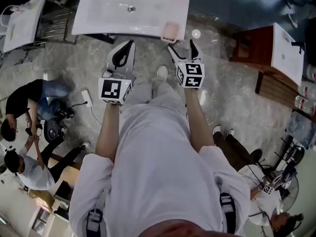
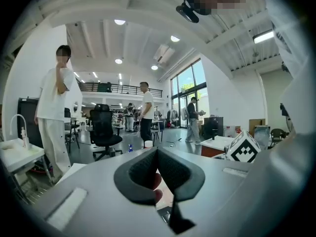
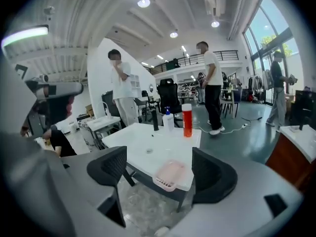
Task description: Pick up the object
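Observation:
A pink slotted soap dish [image 1: 170,32] sits on the near right corner of a white sink counter [image 1: 103,14]. In the right gripper view the pink dish [image 3: 168,176] lies some way ahead, in line with the gap between the jaws. My right gripper [image 1: 181,46] is open and empty in front of that corner, short of it. A red bottle [image 3: 187,120], a pump bottle [image 3: 168,118] and a black tap [image 3: 155,120] stand at the counter's far side. My left gripper [image 1: 130,44] hovers before the counter's front edge with its jaws together; nothing held shows in it [image 2: 158,172].
A wooden cabinet with a white top [image 1: 269,48] stands to the right. People sit on the floor at the left [image 1: 29,107] and lower right [image 1: 266,186]. Another white basin [image 1: 22,21] is at the far left. Standing people [image 3: 122,90] and an office chair [image 2: 103,130] are beyond.

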Demonstrator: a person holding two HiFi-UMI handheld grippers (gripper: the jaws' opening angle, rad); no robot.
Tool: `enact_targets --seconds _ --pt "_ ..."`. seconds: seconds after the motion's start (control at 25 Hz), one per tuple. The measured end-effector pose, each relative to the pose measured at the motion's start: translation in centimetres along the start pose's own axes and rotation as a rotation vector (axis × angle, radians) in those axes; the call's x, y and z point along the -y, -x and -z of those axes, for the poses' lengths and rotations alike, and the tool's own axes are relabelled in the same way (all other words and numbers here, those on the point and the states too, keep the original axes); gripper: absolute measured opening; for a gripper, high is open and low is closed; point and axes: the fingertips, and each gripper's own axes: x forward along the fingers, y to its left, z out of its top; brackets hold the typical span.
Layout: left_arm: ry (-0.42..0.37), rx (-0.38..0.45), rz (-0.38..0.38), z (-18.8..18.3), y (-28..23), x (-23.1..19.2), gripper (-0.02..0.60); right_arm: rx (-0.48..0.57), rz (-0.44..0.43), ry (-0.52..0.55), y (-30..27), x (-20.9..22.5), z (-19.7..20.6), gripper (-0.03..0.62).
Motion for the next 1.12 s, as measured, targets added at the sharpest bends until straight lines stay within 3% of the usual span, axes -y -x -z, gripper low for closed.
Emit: enact_targets --seconds 0.36,0.6,0.76,1.04,1.12 --pt "0.051 -0.112 0.084 3.9 -8.2 -4.2 0.000 -0.275 0.111 -0.156 -11.4 2.9 5.7 0.446" --pt "0.077 -0.167 0.220 6.0 -12.3 -7.7 -0.001 -0.485 0.231 -0.231 -16.0 3.2 10.0 0.508" --pt "0.098 -0.179 0.270 6.2 -14.9 -9.9 0.000 -0.616 0.288 -0.277 -18.2 3.8 11.9 0.523" --pt "0.115 -0.197 0.339 6.8 -17.3 -11.5 -0.001 -0.667 0.390 -0.328 -18.8 5.1 13.1 0.500" --pt "0.115 -0.200 0.347 7.0 -17.6 -11.7 -0.001 -0.671 0.394 -0.335 -18.8 5.2 12.8 0.453"
